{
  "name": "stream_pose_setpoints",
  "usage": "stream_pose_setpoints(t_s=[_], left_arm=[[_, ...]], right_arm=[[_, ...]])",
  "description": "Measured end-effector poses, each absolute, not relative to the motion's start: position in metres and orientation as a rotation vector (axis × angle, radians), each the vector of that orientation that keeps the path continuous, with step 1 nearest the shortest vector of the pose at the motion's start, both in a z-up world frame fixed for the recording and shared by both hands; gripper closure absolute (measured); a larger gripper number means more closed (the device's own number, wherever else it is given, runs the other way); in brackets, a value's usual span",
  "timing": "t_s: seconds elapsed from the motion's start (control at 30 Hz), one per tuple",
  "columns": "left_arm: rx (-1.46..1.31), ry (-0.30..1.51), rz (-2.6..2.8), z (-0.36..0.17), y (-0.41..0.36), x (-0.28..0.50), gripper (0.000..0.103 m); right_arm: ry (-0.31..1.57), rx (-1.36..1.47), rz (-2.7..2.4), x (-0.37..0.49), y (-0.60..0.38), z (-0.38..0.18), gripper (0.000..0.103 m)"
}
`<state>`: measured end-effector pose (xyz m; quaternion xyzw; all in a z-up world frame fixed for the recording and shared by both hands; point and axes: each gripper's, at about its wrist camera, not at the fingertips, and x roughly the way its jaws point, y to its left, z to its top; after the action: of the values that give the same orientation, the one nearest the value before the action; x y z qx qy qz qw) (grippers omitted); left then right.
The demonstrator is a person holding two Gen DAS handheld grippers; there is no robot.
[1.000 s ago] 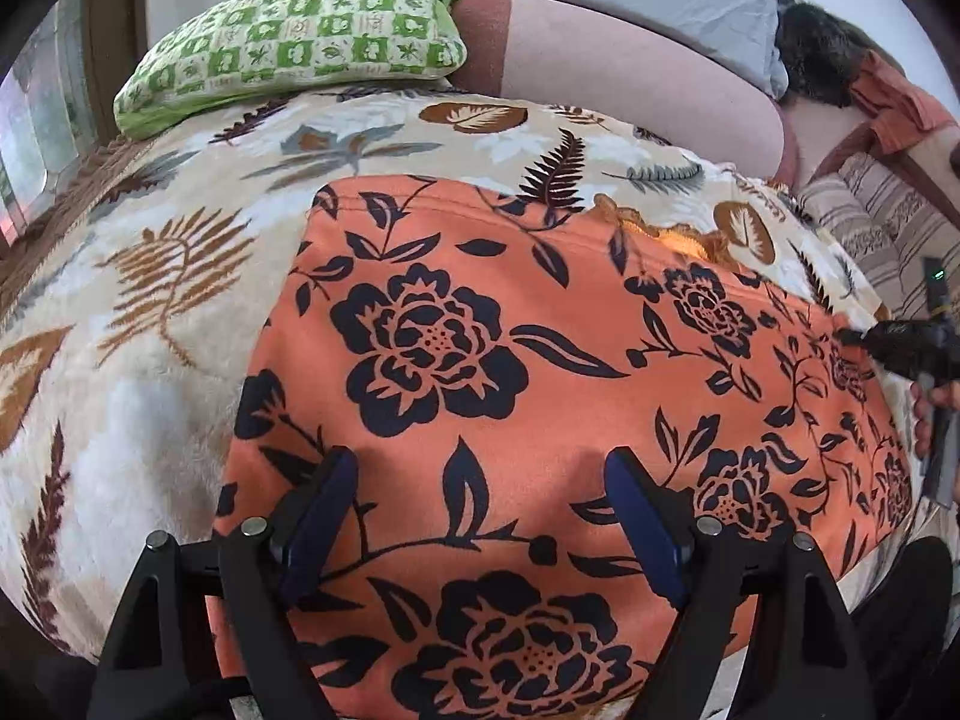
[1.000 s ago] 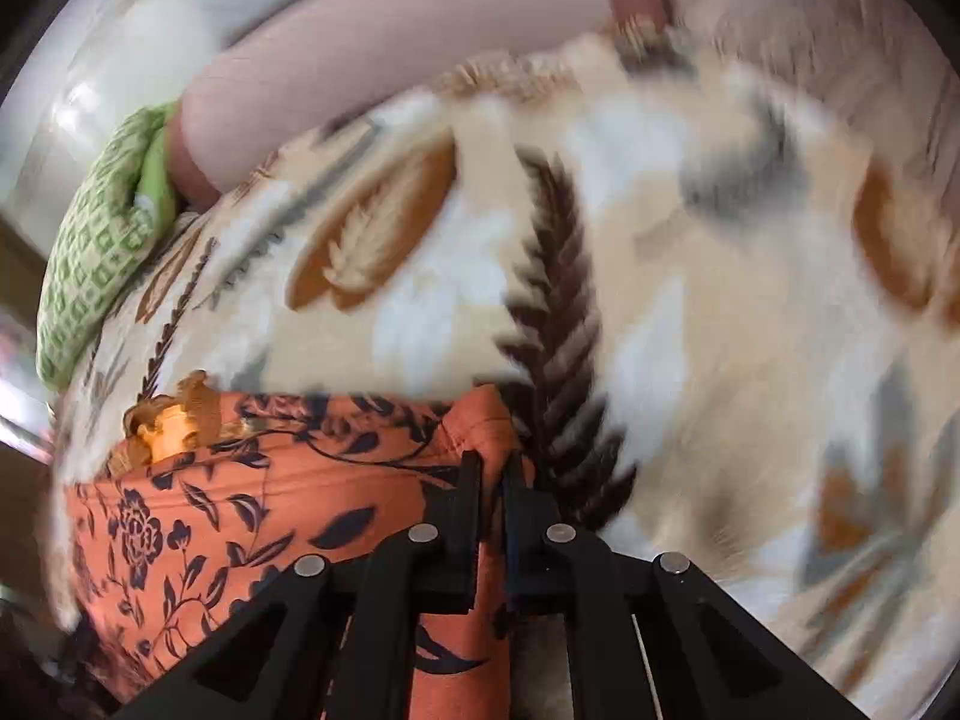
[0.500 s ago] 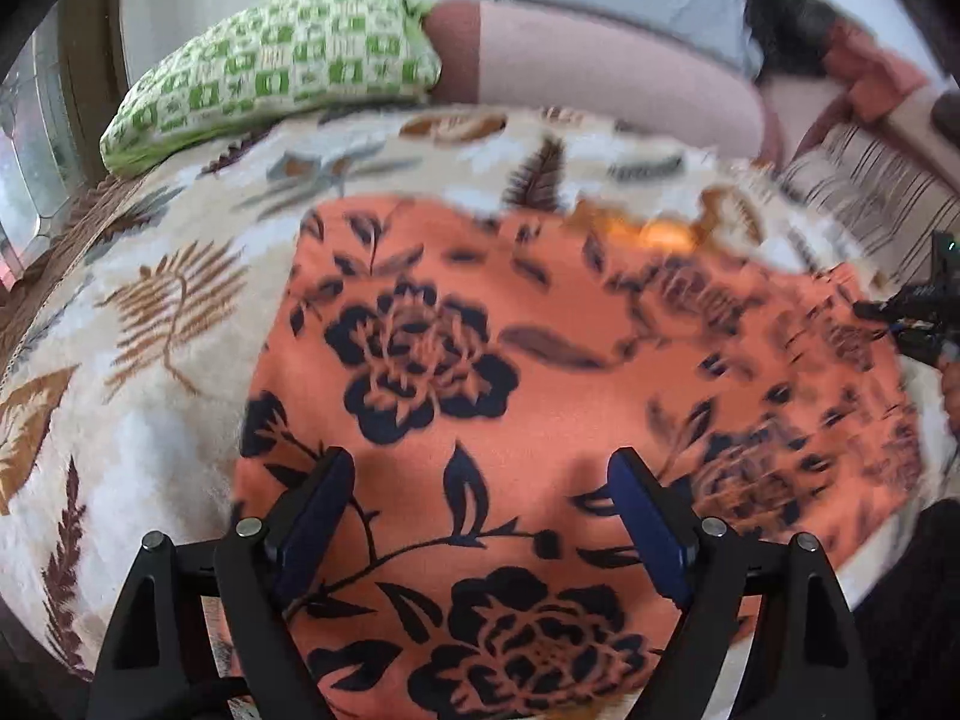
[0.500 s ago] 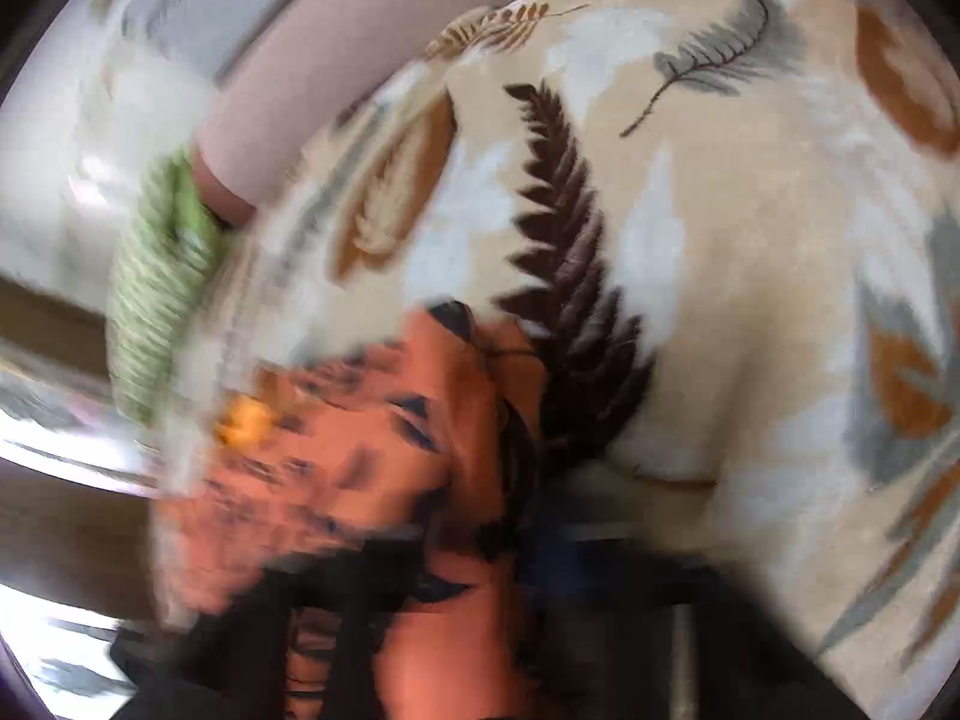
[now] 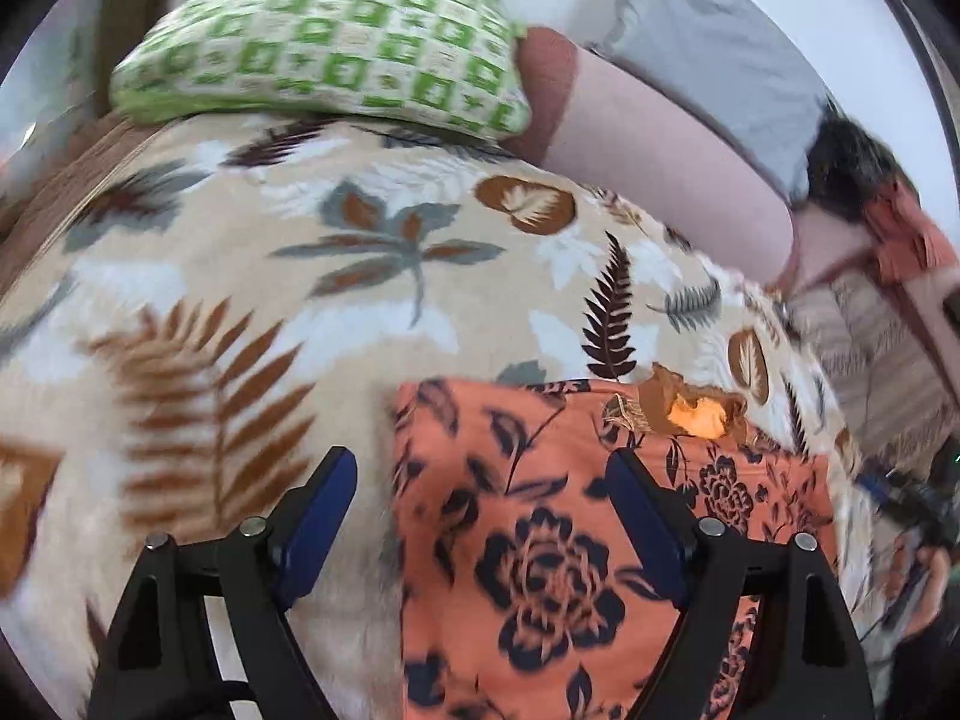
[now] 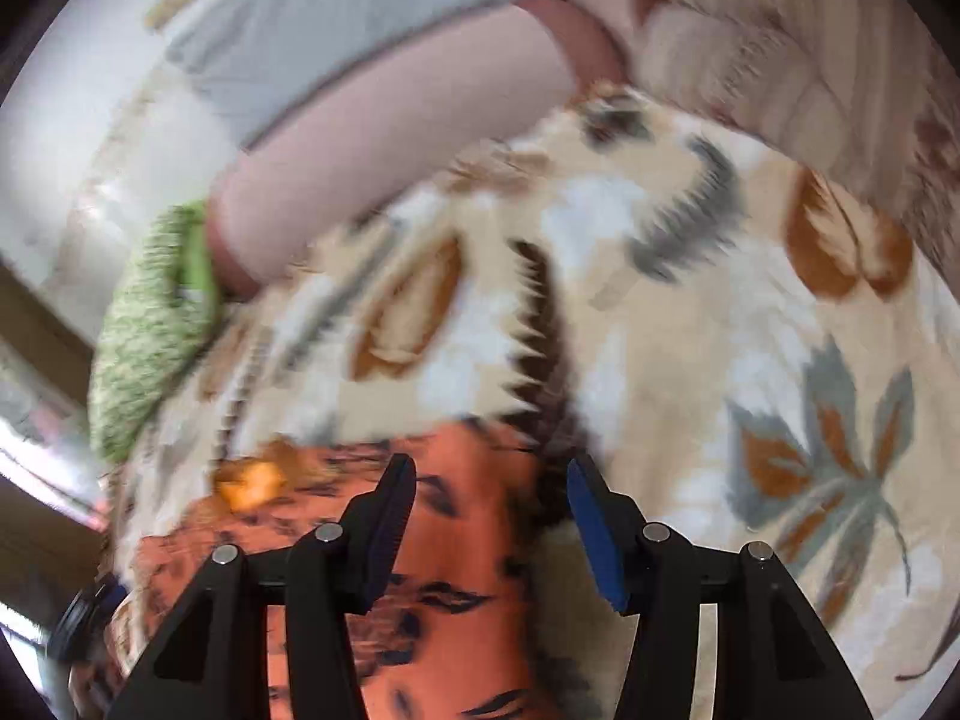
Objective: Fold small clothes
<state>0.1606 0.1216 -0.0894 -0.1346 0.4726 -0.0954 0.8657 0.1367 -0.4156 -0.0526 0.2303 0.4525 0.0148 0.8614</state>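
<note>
Left gripper (image 5: 477, 510) fingers (image 5: 321, 501) stand wide, narrowing slightly, gripping nothing; orange floral garment (image 5: 540, 540) lies flat beneath, lower centre-right of frame, on a leaf-print blanket (image 5: 270, 300); right gripper (image 6: 489, 516) fingers (image 6: 591, 531) are parting, clear of the cloth's corner below them; green checked pillow (image 5: 324, 42) upper left.

Both cameras ride just behind their own fingers, tilted steeply down at the leaf-print blanket (image 5: 372, 300) from close above. The left wrist view looks across it toward the green checked pillow (image 5: 324, 42) at the far edge. The right wrist view, blurred, faces the same far edge from further right. Both share the orange floral garment (image 5: 540, 510), the pillow and the pink bolster (image 5: 648, 162).
</note>
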Motion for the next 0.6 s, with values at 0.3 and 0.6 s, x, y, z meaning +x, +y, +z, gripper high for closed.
stream_pose_setpoints(t_s=[0.3, 0.6], left_arm=[[-0.103, 1.152, -0.033, -0.130, 0.114, 0.205, 0.063], [-0.040, 0.981, -0.168, -0.060, 0.117, 0.111, 0.040]], right_arm=[[1.149, 0.862, 0.093, 0.188, -0.440, -0.147, 0.052], [1.100, 0.520, 0.207, 0.111, -0.392, -0.061, 0.033]])
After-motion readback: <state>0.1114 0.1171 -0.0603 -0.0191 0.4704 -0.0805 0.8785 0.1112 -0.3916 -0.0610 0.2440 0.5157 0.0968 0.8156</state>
